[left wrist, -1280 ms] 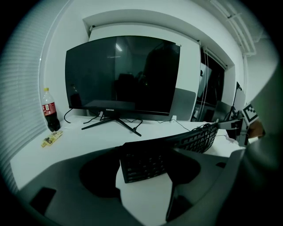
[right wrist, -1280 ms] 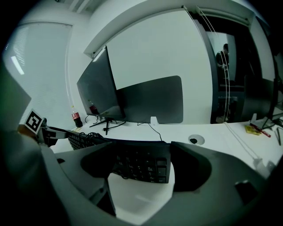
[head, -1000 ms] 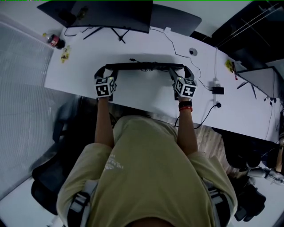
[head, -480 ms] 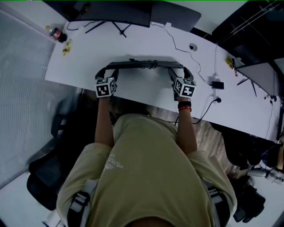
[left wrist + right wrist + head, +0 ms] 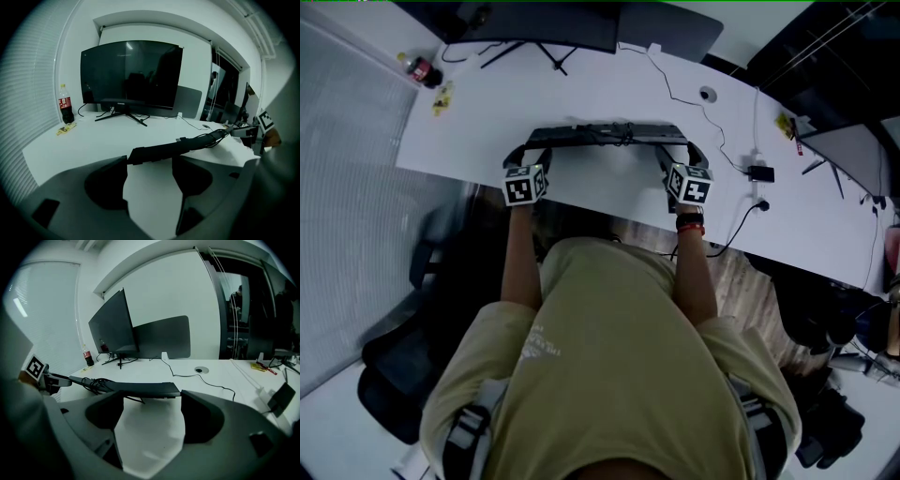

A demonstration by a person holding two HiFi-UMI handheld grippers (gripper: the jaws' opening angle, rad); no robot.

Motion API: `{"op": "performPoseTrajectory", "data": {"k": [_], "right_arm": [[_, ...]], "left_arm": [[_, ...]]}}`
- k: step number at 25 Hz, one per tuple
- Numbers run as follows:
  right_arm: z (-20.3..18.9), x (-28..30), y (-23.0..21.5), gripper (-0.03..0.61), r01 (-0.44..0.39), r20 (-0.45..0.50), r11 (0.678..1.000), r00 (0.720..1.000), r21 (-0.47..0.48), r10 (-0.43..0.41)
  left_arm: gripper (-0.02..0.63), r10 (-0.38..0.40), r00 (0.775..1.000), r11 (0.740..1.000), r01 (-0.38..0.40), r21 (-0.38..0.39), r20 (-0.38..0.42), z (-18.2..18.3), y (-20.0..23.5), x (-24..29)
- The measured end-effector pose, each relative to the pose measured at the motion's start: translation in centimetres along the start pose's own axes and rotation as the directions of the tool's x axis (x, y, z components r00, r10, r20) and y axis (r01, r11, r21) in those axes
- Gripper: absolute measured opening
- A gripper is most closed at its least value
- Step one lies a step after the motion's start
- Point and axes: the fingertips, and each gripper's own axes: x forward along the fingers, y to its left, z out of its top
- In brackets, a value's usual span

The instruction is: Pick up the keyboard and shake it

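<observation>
The black keyboard [image 5: 605, 134] hangs above the white desk [image 5: 609, 89], almost edge-on from above, with its cable [image 5: 623, 131] bundled on it. My left gripper [image 5: 534, 146] is shut on its left end. My right gripper [image 5: 675, 146] is shut on its right end. In the left gripper view the keyboard [image 5: 159, 151] runs from between the jaw tips of the left gripper [image 5: 150, 161] off to the right. In the right gripper view the keyboard [image 5: 140, 389] spans the jaw tips of the right gripper [image 5: 152, 397] and carries the cable coil [image 5: 91, 383].
A large dark monitor [image 5: 534, 23] stands at the desk's back beside a second dark screen [image 5: 670, 33]. A cola bottle [image 5: 420, 72] and a yellow wrapper [image 5: 442, 98] lie far left. A power adapter [image 5: 759, 173] and loose cables lie on the right. An office chair [image 5: 403, 375] stands to my left.
Both grippers keep their hold on the keyboard's ends. The keyboard has tipped slightly and shows a somewhat broader strip from above than a second ago.
</observation>
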Motion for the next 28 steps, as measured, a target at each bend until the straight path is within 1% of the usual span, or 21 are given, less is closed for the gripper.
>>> {"op": "performPoseTrajectory", "data": {"k": [10,18,22,26,28], "right_arm": [[-1.5,-0.4,0.2,0.387,0.006,-0.015,1.000,1.000,0.002,-0.006],[-3.4,-0.7,0.3,0.385,0.017,-0.052,1.000,0.998,0.020,-0.016],[-4.5,-0.8,0.2,0.385,0.015,-0.061,0.998,0.998,0.061,-0.011],[-5.1,-0.8,-0.2,0.385,0.025,-0.048,0.989,0.999,0.149,-0.018],[-5.7,-0.6,-0.3,0.385,0.032,-0.064,0.987,0.998,0.154,-0.023]], "left_arm": [[0.311,-0.005,1.000,1.000,0.005,0.015,-0.031,-1.5,-0.1,-0.1],[0.311,-0.008,0.996,0.999,0.011,0.034,-0.092,-3.9,-0.2,0.2],[0.311,0.001,0.992,0.999,0.006,0.051,-0.127,-5.1,-0.3,0.2],[0.311,-0.012,0.986,0.998,0.021,0.051,-0.164,-6.2,-0.8,0.3],[0.311,-0.007,0.984,0.998,0.018,0.057,-0.180,-6.7,-0.8,0.4]]}}
